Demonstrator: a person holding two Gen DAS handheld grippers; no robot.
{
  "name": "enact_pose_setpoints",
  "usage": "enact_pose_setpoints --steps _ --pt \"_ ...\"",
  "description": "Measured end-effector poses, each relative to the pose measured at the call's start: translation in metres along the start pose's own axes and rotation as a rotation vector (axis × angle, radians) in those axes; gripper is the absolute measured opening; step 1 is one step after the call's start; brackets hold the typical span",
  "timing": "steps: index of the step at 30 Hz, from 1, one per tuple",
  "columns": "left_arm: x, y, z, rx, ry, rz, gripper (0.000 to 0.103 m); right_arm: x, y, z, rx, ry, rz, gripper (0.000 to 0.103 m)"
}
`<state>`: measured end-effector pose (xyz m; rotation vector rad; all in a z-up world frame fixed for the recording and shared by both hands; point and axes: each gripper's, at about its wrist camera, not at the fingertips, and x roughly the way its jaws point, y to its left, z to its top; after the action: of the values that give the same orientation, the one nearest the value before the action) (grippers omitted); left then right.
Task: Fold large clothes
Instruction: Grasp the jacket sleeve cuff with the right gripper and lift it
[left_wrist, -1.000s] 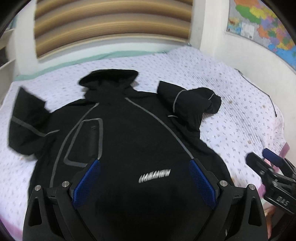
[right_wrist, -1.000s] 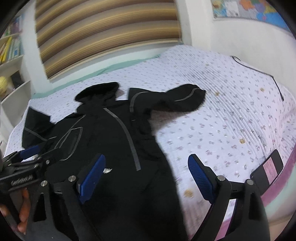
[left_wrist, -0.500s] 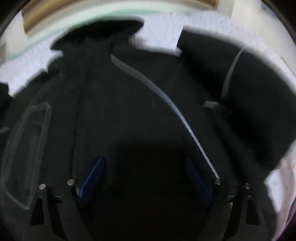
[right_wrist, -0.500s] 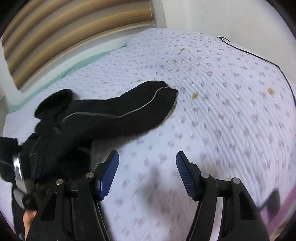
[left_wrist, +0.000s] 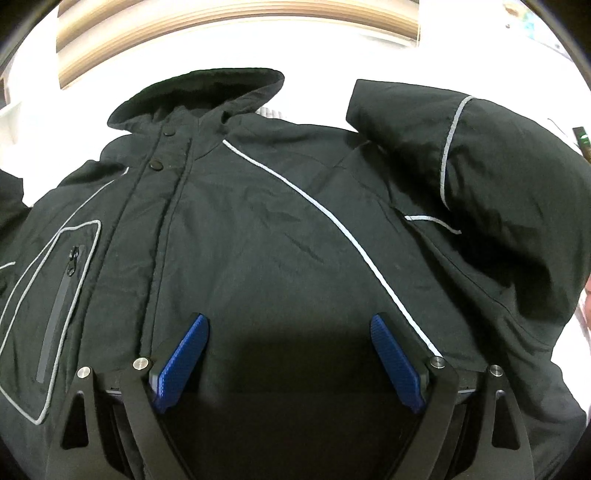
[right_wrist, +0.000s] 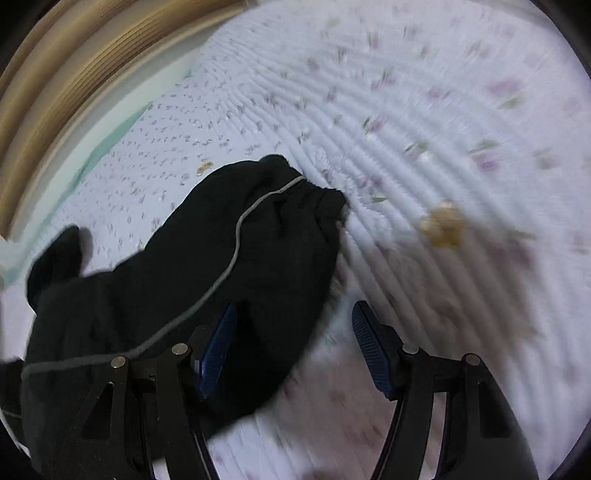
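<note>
A black hooded jacket (left_wrist: 280, 236) is laid front-up on a floral quilted bed (right_wrist: 424, 110). Left tool (left_wrist: 290, 354) is held wide, low over the chest w/ nothing gripped; right tool (right_wrist: 291, 347) is spread wide at the sleeve (right_wrist: 236, 251) near its cuff. Step judged: sleeve fold-in about to start; next, sleeve fabric must be pinched & carried across the body.

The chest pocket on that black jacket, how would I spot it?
Find the black jacket spread on the flowery bedsheet. Beside its snap-buttoned front, the chest pocket is the only part boxed in by a grey outline, with an upright zip inside.
</note>
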<state>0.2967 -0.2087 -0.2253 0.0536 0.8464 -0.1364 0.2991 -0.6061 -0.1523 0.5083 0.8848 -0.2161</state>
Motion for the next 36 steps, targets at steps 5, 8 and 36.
enact_pose_setpoints --steps 5,8,36 --pt "0.006 0.004 0.006 0.001 -0.007 0.002 0.091 0.019 0.008 0.016 -0.002 -0.009 0.118 0.034" --pt "0.006 0.005 0.006 0.001 -0.004 0.0 0.091 0.009 0.014 0.013 -0.021 -0.039 0.124 0.017" --pt "-0.008 -0.091 0.05 0.157 0.119 -0.33 0.088 -0.167 -0.093 -0.01 -0.063 -0.27 -0.18 0.013"
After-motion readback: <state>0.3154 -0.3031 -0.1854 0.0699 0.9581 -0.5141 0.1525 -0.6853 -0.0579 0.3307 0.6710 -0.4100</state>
